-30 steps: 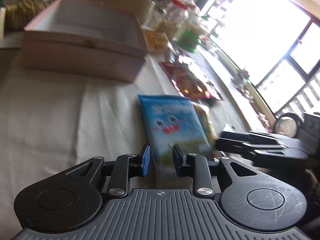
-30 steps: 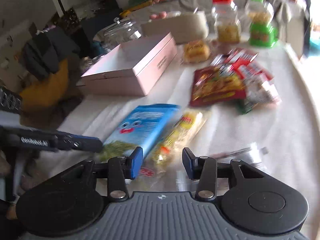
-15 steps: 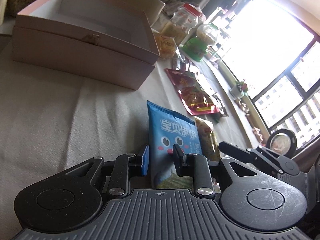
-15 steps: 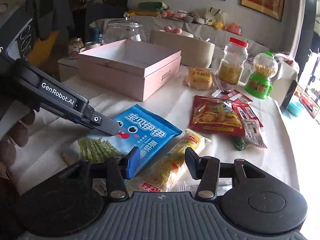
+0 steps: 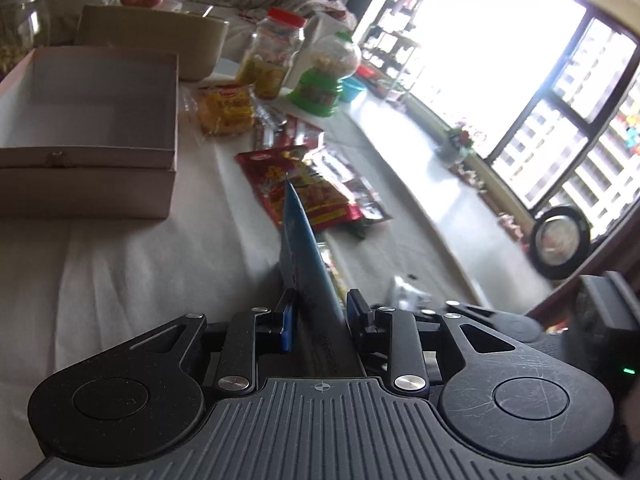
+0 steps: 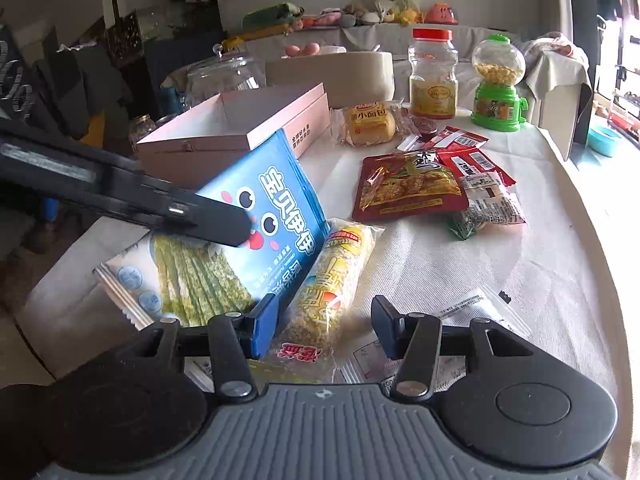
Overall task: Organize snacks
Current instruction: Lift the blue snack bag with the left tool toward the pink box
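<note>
My left gripper [image 5: 319,312] is shut on the blue snack bag [image 5: 299,248], which stands edge-on between its fingers and is tilted up off the table. In the right wrist view the same blue bag [image 6: 276,216] leans up with the left gripper's finger [image 6: 192,212] across it. My right gripper [image 6: 324,320] is open and empty, just over a yellow rice-cracker pack [image 6: 332,280] lying on the cloth. The open pink box [image 6: 240,132] stands behind the bag; it also shows in the left wrist view [image 5: 88,144].
A red snack pouch [image 6: 408,188], red sachets [image 6: 468,152], a bun pack [image 6: 370,122], a red-lidded jar [image 6: 433,76] and a green candy dispenser [image 6: 498,88] lie further back. Clear wrappers [image 6: 468,316] lie near my right gripper. The table edge curves at right.
My left gripper has lifted the blue bag from flat on the cloth to standing on edge. My right gripper stayed open near the yellow pack.
</note>
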A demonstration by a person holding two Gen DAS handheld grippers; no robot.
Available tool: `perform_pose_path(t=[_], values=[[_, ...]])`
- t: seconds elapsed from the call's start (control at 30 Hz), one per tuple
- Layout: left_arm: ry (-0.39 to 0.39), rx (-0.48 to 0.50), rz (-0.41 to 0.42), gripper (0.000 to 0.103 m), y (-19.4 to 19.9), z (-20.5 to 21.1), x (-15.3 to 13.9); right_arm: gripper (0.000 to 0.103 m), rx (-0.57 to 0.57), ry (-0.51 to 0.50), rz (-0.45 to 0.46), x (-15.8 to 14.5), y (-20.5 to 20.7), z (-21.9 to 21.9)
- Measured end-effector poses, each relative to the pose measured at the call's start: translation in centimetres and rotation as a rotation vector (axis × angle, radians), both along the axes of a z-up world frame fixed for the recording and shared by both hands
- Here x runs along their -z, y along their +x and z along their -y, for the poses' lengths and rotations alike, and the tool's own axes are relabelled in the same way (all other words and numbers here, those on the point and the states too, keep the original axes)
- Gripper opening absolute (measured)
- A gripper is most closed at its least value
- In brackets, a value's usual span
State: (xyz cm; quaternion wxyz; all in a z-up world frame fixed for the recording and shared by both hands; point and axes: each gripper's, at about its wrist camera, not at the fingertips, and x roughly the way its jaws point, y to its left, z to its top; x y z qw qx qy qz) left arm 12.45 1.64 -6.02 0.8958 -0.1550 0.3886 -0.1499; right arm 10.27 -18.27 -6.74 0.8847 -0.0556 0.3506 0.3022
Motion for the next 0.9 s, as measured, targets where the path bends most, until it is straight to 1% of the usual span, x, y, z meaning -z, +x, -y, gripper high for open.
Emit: perform_pose_path(t=[0.03,0.07,0.1,0.17,0.2,0.27,0.3,0.43,0.53,0.63,0.8,0.87,0.9], values=[[0.021,-0.013,-0.014,0.03,0.3,0.2,0.5,0.054,0.001,-0.001,0.002,0.0,-0.1,0.1],[0.031,-0.021,-0.028,0.028,0.7,0.4,1.0,0.059,0.002,-0.001,0.004,0.0,-0.1,0.1],[0.032,-0.027,-0.043,0.026,1.0,0.4,1.5,0.067,0.005,-0.001,0.006,0.1,-0.2,0.3],[0.016,-0.034,-0.068,0.022,1.3,-0.1,2.2,0.076,0.015,-0.002,0.012,0.1,-0.3,0.4],[-0.004,-0.035,-0.072,0.022,1.0,-0.3,2.4,0.078,0.022,-0.003,0.013,0.2,-0.3,0.5],[-0.052,-0.032,-0.084,0.022,0.5,-0.8,2.5,0.079,0.038,-0.006,0.002,0.4,0.0,0.6],[-0.062,-0.031,-0.084,0.021,0.3,-1.0,2.5,0.081,0.048,-0.006,-0.007,0.6,0.2,0.6],[-0.051,-0.063,-0.063,0.02,-1.3,-2.1,2.2,0.084,0.056,-0.027,0.004,0.7,0.1,0.1],[-0.056,-0.092,-0.067,0.02,-2.5,-3.4,2.1,0.084,0.044,-0.053,0.013,0.6,-0.1,-0.4],[-0.034,-0.1,-0.08,0.021,-3.8,-4.3,2.1,0.084,0.021,-0.06,0.011,0.5,-0.3,-0.6],[-0.046,-0.119,-0.071,0.022,-4.8,-5.1,2.0,0.092,0.0,-0.059,-0.012,0.8,-0.6,-0.7],[-0.026,-0.119,-0.06,0.023,-5.0,-4.8,2.0,0.095,0.005,-0.049,-0.022,0.8,-0.5,-0.6],[-0.012,-0.12,-0.058,0.025,-5.0,-4.6,2.1,0.099,0.001,-0.042,-0.032,0.8,-0.4,-0.6]])
